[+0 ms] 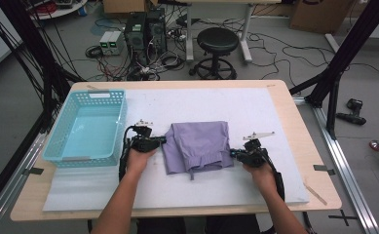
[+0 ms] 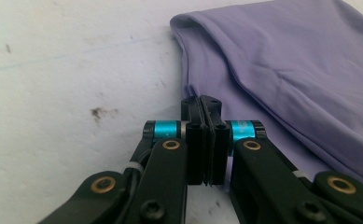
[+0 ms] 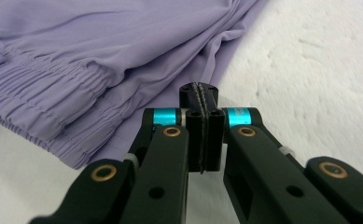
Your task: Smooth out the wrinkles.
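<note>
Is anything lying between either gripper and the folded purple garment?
Nothing visible. The left gripper sits shut at the purple garment's left edge, and the right gripper sits shut at its right edge, with bare white mat around them.

A wooden table carries a white mat that covers most of its top, leaving bare wood along the edges. On the mat, near its middle, lies a folded purple garment, flat, its elastic waistband toward the near edge; a thin cord hangs from that edge onto the mat. At the mat's left end stands a light blue basket with latticed walls, well apart from the garment. In the left gripper view the mat shows a few dark specks beside the garment. In the right gripper view the garment shows gathered folds on the nubbly mat.
</note>
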